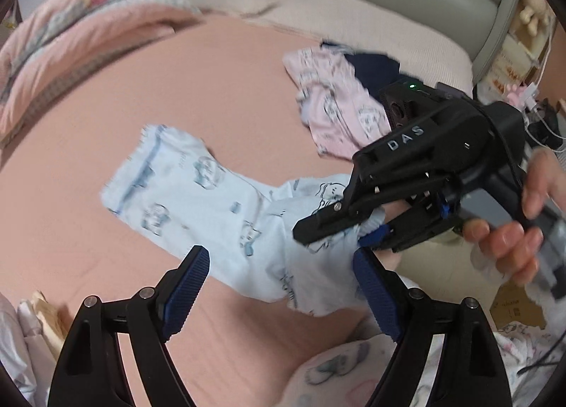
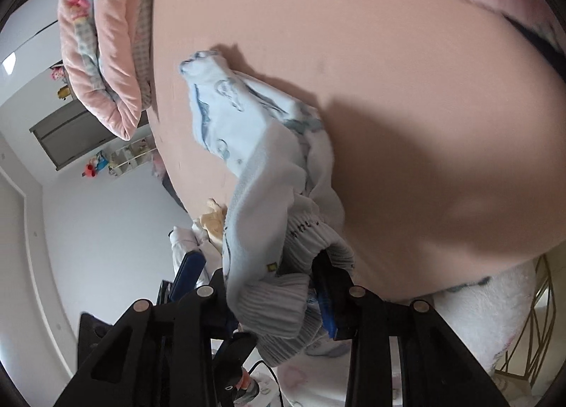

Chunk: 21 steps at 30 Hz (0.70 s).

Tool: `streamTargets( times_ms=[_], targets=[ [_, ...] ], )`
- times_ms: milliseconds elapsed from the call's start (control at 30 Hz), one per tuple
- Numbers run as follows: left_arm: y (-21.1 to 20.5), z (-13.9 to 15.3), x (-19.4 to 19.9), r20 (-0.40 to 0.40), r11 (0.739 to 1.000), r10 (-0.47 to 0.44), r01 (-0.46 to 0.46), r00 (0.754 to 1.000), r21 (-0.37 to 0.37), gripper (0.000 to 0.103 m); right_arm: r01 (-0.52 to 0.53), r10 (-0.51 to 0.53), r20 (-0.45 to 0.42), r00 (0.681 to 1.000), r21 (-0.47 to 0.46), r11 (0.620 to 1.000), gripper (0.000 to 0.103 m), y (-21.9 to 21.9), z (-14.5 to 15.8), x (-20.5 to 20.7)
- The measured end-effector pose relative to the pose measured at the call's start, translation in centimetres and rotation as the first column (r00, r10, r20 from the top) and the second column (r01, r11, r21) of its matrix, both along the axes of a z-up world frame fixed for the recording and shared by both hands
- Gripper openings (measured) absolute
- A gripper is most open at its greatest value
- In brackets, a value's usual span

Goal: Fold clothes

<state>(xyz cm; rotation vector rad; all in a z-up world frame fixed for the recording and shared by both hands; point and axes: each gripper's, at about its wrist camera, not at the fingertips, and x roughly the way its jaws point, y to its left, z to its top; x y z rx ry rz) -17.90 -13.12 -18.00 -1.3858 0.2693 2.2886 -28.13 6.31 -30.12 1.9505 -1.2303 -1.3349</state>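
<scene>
Up above the pink bedsheet (image 1: 219, 95), the right gripper (image 1: 336, 226) comes in from the right side, tilted downward, a person's hand (image 1: 509, 230) wrapped around its handle; its jaws are narrowed and pinch the ribbed waistband end of the light blue printed trousers (image 1: 198, 194). From that grip the garment trails away ahead of the fingers, its far leg lying flat on the sheet. The left gripper (image 1: 279, 286) points steeply down with its blue pads spread wide; the trousers' near edge lies between the two fingers, but neither pad presses it. Beyond the right gripper sits a pink printed garment (image 1: 339, 106) over a dark navy one (image 1: 375, 70).
</scene>
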Motion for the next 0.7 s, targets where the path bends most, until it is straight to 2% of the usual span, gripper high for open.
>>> streamTargets(
  times_ms=[167, 367, 567, 700],
  targets=[
    [-1.5, -1.0, 0.6, -0.021, 1.000, 0.000, 0.000, 1.000, 0.011, 0.083, -0.002, 0.002, -0.004, 1.000, 0.024, 1.000, 0.034, 0.1, 0.9, -0.3],
    [-1.4, -2.0, 1.9, -0.069, 0.996, -0.088, 0.090, 0.994, 0.024, 0.083, 0.039, -0.038, 0.055, 0.998, -0.019, 0.999, 0.034, -0.2, 0.7, -0.6],
    [-0.3, -2.2, 1.7, -0.132, 0.994, -0.106, 0.106, 0.986, -0.008, 0.083, 0.070, -0.067, 0.090, 0.994, -0.038, 0.997, 0.034, -0.6, 1.2, -1.0],
    [0.4, -3.3, 0.7, -0.147, 0.996, -0.080, 0.073, 0.986, -0.053, 0.083, 0.083, -0.077, 0.110, 0.991, -0.049, 0.995, 0.034, -0.7, 1.5, -1.1]
  ],
)
